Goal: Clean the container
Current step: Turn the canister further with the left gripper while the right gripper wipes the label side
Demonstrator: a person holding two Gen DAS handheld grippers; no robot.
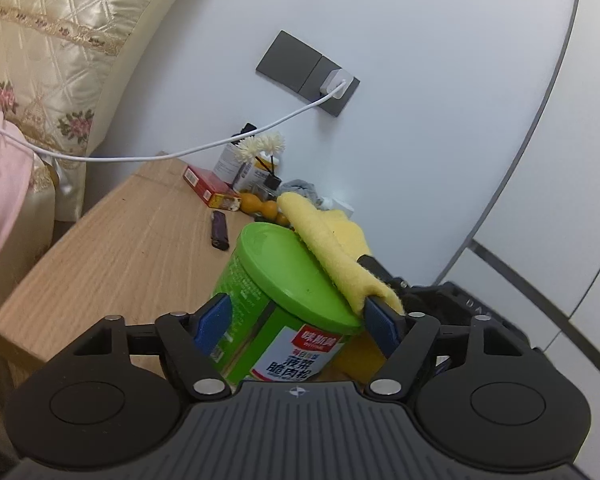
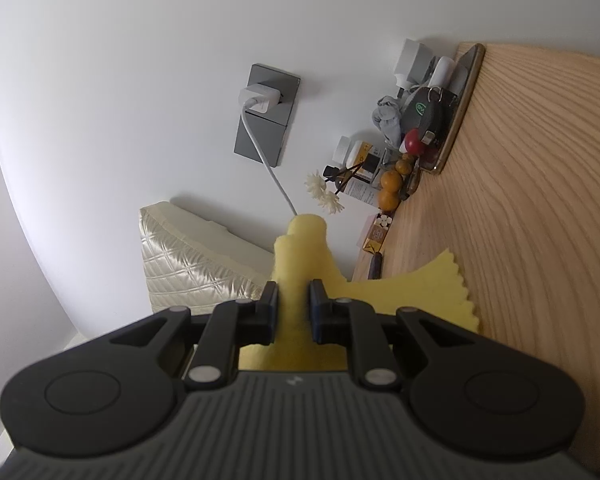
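Observation:
My left gripper (image 1: 298, 320) is shut on a green container (image 1: 268, 320) with a green lid (image 1: 296, 276) and a Chinese label, held tilted above the wooden table (image 1: 132, 248). A folded yellow cloth (image 1: 332, 256) lies across the lid's right side. My right gripper (image 2: 294, 312) is shut on that yellow cloth (image 2: 300, 264), and its black body shows at the right of the left wrist view (image 1: 440, 300). In the right wrist view the container is hidden behind the cloth.
At the table's back by the wall are a red box (image 1: 208, 186), a purple lighter (image 1: 219, 232), oranges (image 2: 390, 190), white flowers (image 1: 260, 146), bottles, keys (image 2: 424, 114) and a grey cloth. A white charger cable (image 1: 220, 144) hangs from the wall socket (image 1: 306, 72). A quilted headboard (image 1: 52, 40) stands left.

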